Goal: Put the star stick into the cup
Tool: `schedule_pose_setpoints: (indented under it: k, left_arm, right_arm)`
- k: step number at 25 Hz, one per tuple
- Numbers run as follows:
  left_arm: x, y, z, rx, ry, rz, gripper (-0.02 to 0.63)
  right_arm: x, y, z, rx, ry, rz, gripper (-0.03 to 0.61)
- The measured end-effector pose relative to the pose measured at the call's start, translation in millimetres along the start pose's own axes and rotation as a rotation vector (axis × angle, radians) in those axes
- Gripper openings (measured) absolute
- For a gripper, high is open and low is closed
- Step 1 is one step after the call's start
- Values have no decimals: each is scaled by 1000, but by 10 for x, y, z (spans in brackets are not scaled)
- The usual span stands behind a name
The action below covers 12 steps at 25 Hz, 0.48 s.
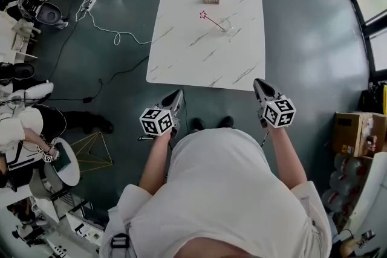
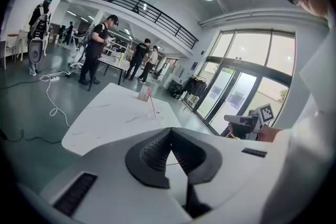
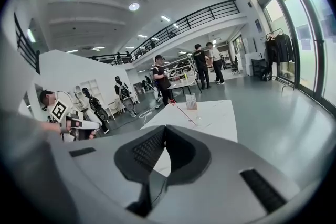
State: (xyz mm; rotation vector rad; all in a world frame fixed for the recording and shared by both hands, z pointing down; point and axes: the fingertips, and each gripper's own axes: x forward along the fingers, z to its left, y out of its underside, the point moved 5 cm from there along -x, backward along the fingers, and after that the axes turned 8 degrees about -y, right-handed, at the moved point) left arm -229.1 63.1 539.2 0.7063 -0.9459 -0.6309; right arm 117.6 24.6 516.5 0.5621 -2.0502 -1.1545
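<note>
Left tool (image 2: 170, 132) jaws together, empty | right tool (image 3: 164, 129) jaws together, empty | clear glass cup (image 1: 228, 27) toward white marble worktop (image 1: 181, 63) far edge | thin red star stick (image 1: 211, 20) leans inside cup, star outside rim

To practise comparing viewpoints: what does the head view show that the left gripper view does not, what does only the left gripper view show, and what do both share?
Head view only: the person's shoes at the table's near edge, a cardboard box on the floor, and the left gripper's marker cube.
Left gripper view only: glass doors, a balcony railing, and people standing at a far table.
Both: the white marble table, the star stick and the right gripper.
</note>
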Motion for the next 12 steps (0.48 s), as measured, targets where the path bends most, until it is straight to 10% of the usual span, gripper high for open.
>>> schedule_pose_setpoints:
  k: [12]
  left_arm:
    - [23,45,-21,-10,52,5,14]
  right_arm:
    - [-16,50,135,9,12,-11,26]
